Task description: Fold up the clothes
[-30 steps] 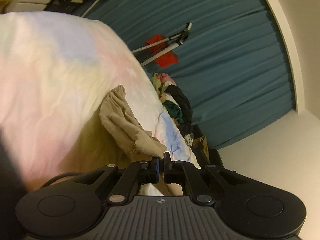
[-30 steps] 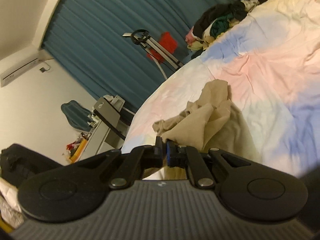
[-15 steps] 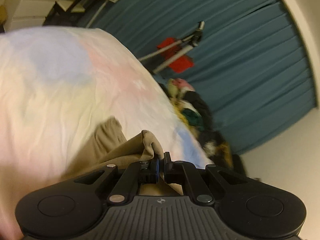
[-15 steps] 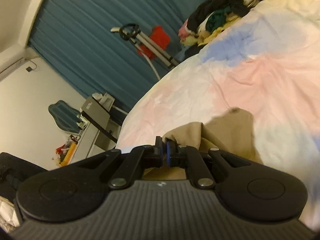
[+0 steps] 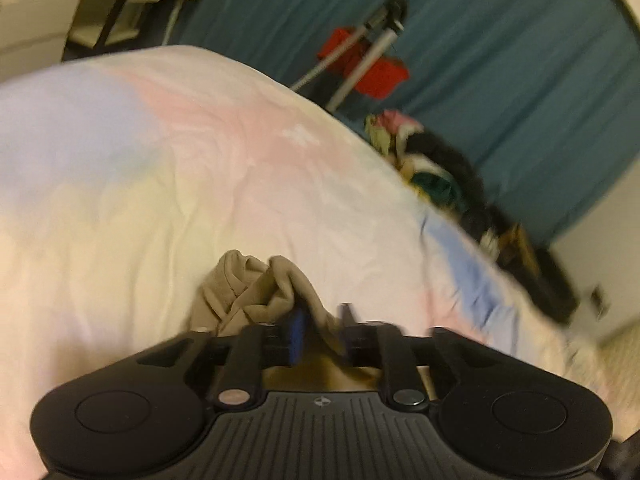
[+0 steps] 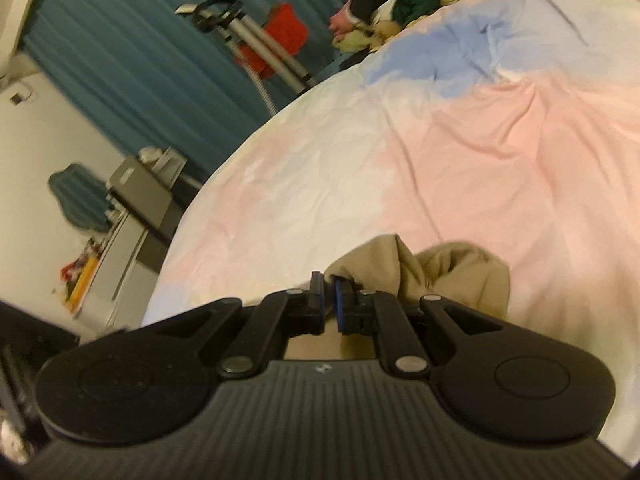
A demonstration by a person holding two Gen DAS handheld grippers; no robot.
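A tan garment (image 5: 256,288) lies bunched on the pastel bedspread (image 5: 160,184), right in front of my left gripper (image 5: 320,320). The left jaws stand apart, with a fold of the tan cloth lying loose between them. In the right wrist view the same tan garment (image 6: 440,272) bunches up at my right gripper (image 6: 329,290), whose jaws are nearly closed and pinch an edge of the cloth. The rest of the garment is hidden under both grippers.
A pile of mixed clothes (image 5: 424,172) sits at the far edge of the bed; it also shows in the right wrist view (image 6: 404,4). A tripod with a red item (image 6: 260,44) stands before the blue curtain (image 5: 500,60). A desk (image 6: 136,208) stands left of the bed.
Both grippers have moved down toward the bed with the tan garment, which now bunches close at the fingers. The left jaws have opened, releasing their pinch on the cloth.
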